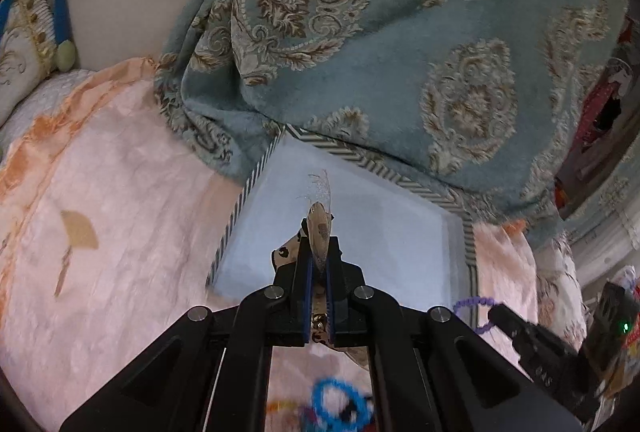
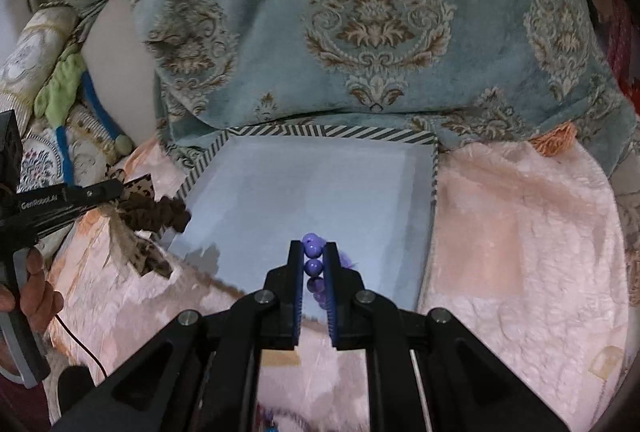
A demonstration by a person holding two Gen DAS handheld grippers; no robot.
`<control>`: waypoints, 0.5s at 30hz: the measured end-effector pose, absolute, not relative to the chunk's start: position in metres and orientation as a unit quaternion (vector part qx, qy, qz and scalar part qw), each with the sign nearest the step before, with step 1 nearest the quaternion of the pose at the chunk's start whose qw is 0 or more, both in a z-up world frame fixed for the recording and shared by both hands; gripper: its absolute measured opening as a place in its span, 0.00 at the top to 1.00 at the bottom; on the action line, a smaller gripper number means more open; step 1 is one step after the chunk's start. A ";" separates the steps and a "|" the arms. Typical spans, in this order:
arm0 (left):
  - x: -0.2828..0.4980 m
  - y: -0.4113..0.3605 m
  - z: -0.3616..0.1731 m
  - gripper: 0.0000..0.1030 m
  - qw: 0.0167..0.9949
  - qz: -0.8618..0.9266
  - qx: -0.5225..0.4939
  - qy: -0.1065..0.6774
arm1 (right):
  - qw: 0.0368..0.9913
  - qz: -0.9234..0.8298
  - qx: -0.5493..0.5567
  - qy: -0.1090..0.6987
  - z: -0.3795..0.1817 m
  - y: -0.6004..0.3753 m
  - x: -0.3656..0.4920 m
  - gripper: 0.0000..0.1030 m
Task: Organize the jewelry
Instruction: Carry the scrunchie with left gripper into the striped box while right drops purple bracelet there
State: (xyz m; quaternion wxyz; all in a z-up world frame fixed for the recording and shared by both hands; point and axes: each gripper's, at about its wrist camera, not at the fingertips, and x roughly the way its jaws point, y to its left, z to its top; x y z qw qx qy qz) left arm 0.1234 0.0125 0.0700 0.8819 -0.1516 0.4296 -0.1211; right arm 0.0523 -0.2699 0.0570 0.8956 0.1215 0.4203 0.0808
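Observation:
A shallow box with a striped rim [image 1: 256, 174] [image 2: 332, 131] and a pale blue floor lies on the pink bedspread. My left gripper [image 1: 319, 246] hangs over its near left edge, shut on a leopard-print fabric hair bow [image 1: 320, 228]. The right wrist view shows that gripper [image 2: 114, 189] at the left with the bow [image 2: 154, 214] dangling brown ruffles. My right gripper [image 2: 313, 246] is over the box's near edge, shut on a purple bead bracelet [image 2: 312, 243]. In the left wrist view it [image 1: 496, 312] enters from the right with the bracelet [image 1: 474, 306] looped at its tip.
A heavy teal patterned blanket [image 2: 376, 12] is heaped against the box's far side. Pillows and a green-and-blue cloth [image 2: 64, 88] lie at the left. A blue bead ring [image 1: 336, 408] rests on the bedspread below my left gripper. A person's hand [image 2: 36, 284] grips the left handle.

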 end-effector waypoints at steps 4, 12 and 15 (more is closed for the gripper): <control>0.150 0.009 0.038 1.00 0.876 -0.092 -0.138 0.453 | 0.884 0.071 0.137 0.441 0.030 -0.276 0.073 0.91; 0.149 0.015 -0.004 0.99 0.863 -0.062 -0.119 0.487 | 0.871 0.007 0.108 0.479 -0.014 -0.296 0.072 0.91; 0.141 0.015 -0.004 0.85 0.864 -0.065 -0.113 0.486 | 0.868 0.004 0.102 0.486 -0.016 -0.294 0.068 0.85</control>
